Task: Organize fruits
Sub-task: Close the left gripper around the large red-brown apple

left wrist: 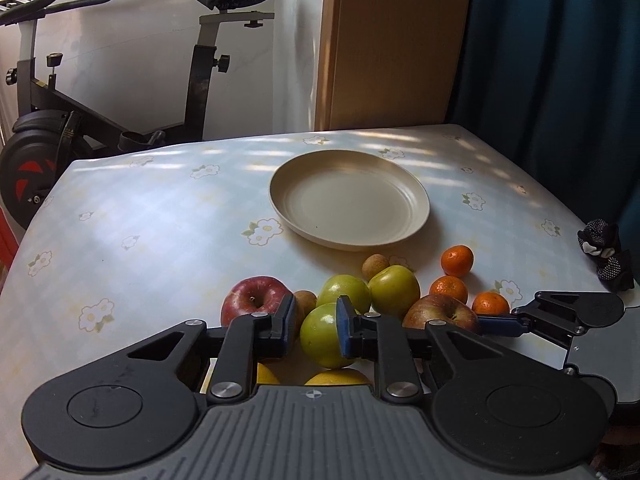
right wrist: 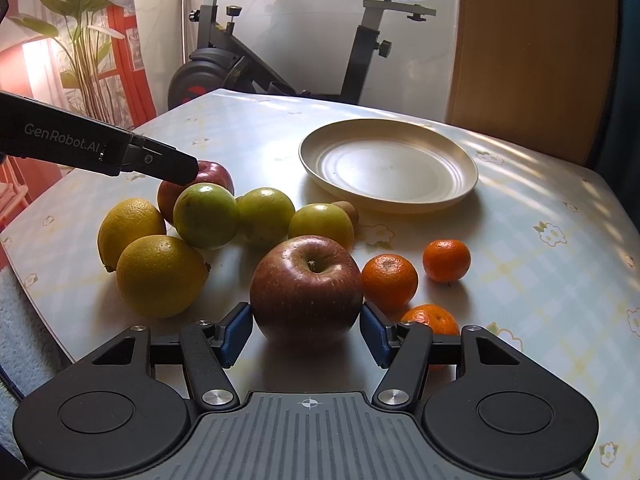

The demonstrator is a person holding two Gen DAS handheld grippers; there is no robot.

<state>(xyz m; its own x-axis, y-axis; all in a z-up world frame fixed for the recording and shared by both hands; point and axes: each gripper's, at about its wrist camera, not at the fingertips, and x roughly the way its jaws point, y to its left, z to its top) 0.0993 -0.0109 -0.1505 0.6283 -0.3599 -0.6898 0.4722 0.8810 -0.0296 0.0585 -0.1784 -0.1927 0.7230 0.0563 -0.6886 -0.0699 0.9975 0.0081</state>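
A pile of fruit lies on the flowered table in front of an empty cream plate (left wrist: 348,200), which also shows in the right wrist view (right wrist: 388,168). My left gripper (left wrist: 312,324) is open, its pads on either side of a green apple (left wrist: 322,334), just above it. My right gripper (right wrist: 306,334) is open around a big red apple (right wrist: 306,288); the pads stand beside it with small gaps. Nearby are two other green apples (right wrist: 266,216), a second red apple (left wrist: 256,294), two yellow citrus (right wrist: 160,276), three mandarins (right wrist: 390,280) and small brown fruits (left wrist: 375,266).
The table's left edge (right wrist: 24,248) runs close to the yellow citrus. A dark spotted cloth (left wrist: 606,254) lies at the right edge. An exercise bike (left wrist: 120,80), a wooden panel (left wrist: 392,40) and a dark curtain stand behind the table.
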